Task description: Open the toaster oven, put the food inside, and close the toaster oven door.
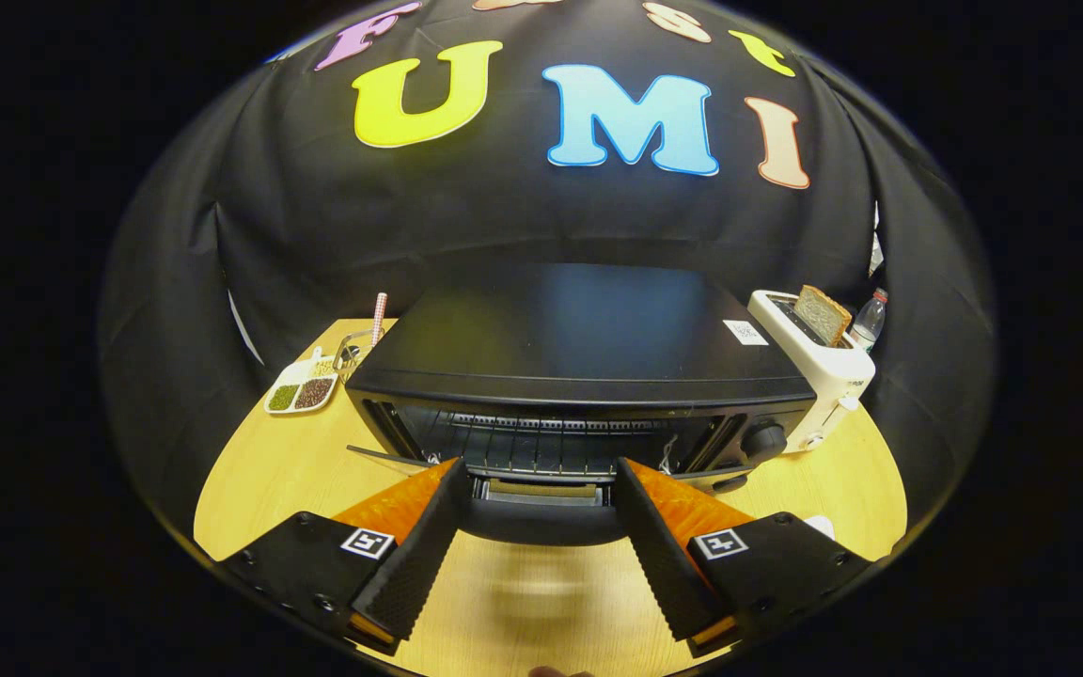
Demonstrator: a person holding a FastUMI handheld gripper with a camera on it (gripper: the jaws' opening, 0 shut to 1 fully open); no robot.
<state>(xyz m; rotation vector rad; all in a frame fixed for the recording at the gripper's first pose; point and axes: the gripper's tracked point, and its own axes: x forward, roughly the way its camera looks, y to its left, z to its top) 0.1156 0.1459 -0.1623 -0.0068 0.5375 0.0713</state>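
- Tool [541, 489] fingers stand apart, gripping nothing, aimed at 12 o'clock toward the oven [579, 367].
- Oven sits on the table [269, 470] just ahead; its door [541, 517] hangs open and down, its dark edge lying crosswise between the fingertips.
- Rack [541, 442] runs 9 to 3 o'clock, just beyond.
- Toaster [819, 362] with bread [822, 313] stands at 2 o'clock, beside the oven.
- I judge the door's crosswise edge decides the next approach.
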